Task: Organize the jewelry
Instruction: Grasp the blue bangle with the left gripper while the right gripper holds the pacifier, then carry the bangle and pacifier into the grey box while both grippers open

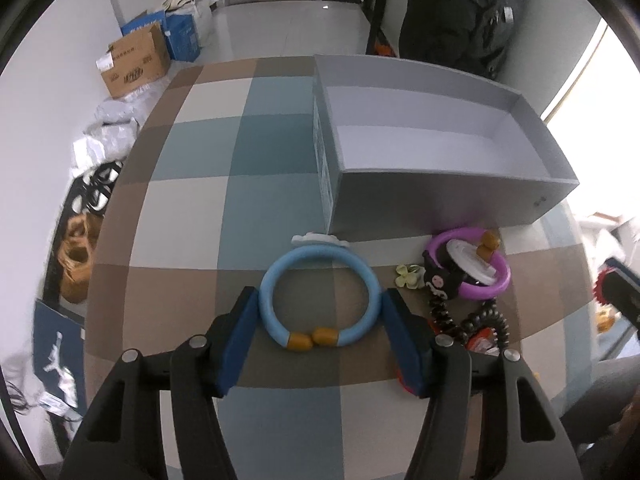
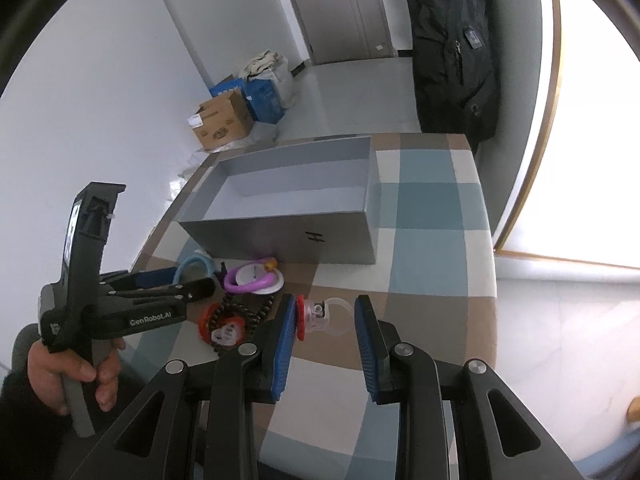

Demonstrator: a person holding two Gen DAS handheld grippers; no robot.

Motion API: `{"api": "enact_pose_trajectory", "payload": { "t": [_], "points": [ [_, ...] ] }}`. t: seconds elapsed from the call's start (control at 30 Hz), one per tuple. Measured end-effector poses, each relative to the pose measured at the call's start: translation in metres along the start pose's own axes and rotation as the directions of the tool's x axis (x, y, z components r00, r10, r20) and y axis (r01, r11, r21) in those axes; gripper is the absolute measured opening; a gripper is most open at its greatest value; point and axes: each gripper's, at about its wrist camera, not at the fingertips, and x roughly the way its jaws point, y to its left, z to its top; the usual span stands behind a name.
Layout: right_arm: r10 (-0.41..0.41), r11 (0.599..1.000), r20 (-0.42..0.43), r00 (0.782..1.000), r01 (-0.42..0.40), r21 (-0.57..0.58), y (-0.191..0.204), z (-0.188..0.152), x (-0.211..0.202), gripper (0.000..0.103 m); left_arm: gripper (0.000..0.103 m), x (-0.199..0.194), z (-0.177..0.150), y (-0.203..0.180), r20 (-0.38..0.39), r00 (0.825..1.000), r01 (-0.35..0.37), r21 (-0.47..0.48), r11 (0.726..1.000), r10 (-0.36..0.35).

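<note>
Blue-padded left gripper (image 1: 320, 312) stands spread around the blue bracelet (image 1: 319, 295) on the checkered table (image 1: 192, 208). Our right gripper (image 2: 326, 316), likewise spread, brackets a clear ring (image 2: 326, 316); grey box (image 2: 280, 240) beyond.

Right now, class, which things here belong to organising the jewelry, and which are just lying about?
Belongs to the job:
blue bangle
purple bangle
bead string
clear ring
grey box
left gripper
right gripper

Just lying about:
cardboard box
blue carton
dark coat
</note>
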Motion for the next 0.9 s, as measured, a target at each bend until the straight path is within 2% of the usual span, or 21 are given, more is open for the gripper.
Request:
{"api": "enact_pose_trajectory", "payload": {
  "t": [0.13, 0.27, 0.4, 0.5, 0.63, 0.73, 0.9],
  "points": [
    [0.003, 1.0, 0.013, 1.0, -0.003, -0.006, 0.004, 0.002, -0.001, 0.028, 0.057, -0.002, 0.0, 0.002, -0.009, 0.997, 0.069, -0.055, 0.996, -0.07],
    [0.004, 1.0, 0.02, 1.0, -0.004, -0.011, 0.011, 0.003, -0.001, 0.028, 0.057, -0.016, -0.002, 0.005, 0.007, 0.994, 0.109, -0.082, 0.991, -0.108],
    [0.032, 0.999, 0.025, 0.999, -0.032, 0.001, 0.017, 0.011, -0.005, 0.028, 0.057, -0.038, 0.0, 0.004, 0.059, 0.99, 0.137, -0.099, 0.986, -0.131],
    [0.016, 0.999, 0.058, 0.998, -0.014, -0.04, 0.028, 0.028, -0.015, 0.028, 0.057, -0.056, 0.008, 0.003, 0.093, 0.98, 0.186, -0.102, 0.977, -0.176],
    [0.038, 0.994, 0.1, 0.994, -0.028, -0.103, 0.041, 0.06, -0.027, 0.028, 0.057, -0.075, 0.039, -0.011, 0.135, 0.966, 0.23, -0.062, 0.971, -0.22],
    [0.06, 0.991, 0.114, 0.992, -0.045, -0.126, 0.043, 0.087, -0.028, 0.028, 0.057, -0.075, 0.058, -0.016, 0.146, 0.964, 0.226, -0.001, 0.974, -0.223],
    [0.108, 0.989, 0.048, 0.993, -0.103, -0.102, 0.03, 0.121, 0.005, 0.028, 0.057, -0.05, 0.084, -0.029, 0.102, 0.963, 0.244, 0.073, 0.967, -0.251]
  ]
}}
